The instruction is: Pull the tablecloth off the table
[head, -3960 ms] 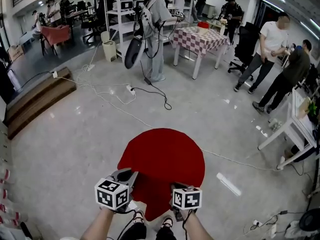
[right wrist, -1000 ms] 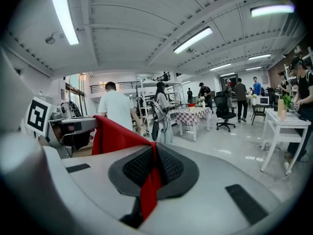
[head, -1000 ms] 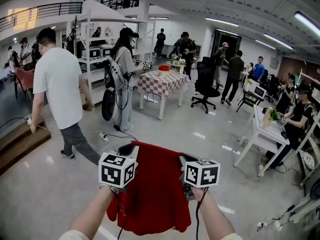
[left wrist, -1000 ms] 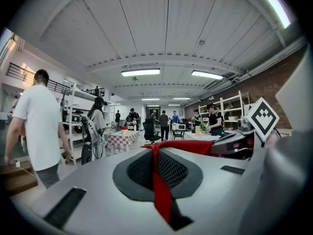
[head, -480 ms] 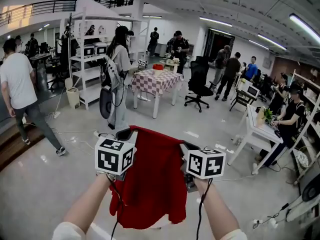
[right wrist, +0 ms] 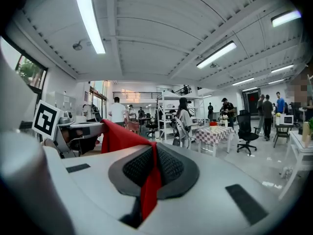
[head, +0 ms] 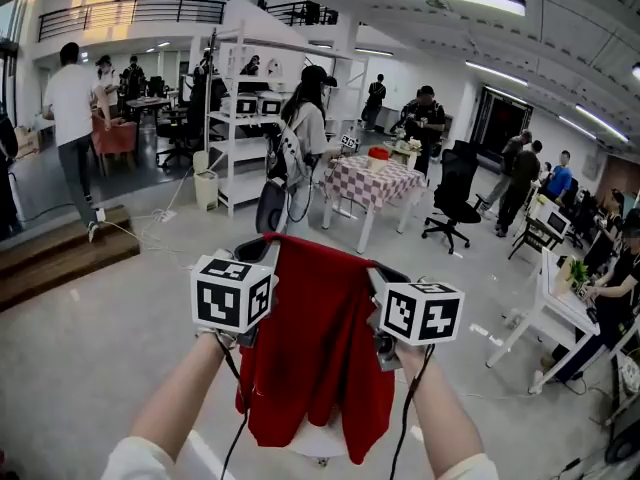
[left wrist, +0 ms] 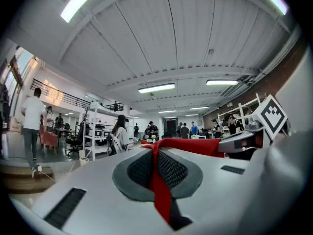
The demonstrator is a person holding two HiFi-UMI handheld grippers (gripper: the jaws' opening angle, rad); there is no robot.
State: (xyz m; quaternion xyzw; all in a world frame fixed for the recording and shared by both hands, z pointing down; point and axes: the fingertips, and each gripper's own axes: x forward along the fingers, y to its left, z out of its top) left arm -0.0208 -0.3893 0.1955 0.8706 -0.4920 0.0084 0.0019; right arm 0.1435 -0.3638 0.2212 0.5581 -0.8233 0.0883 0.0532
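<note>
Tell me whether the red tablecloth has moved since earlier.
Yes: upward. The red tablecloth, earlier flat against the floor, now hangs from left gripper and right gripper, its top near the checkered table.

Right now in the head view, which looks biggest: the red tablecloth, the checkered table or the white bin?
1. red tablecloth, partly because it hangs nearest the camera
2. checkered table
3. white bin
</note>
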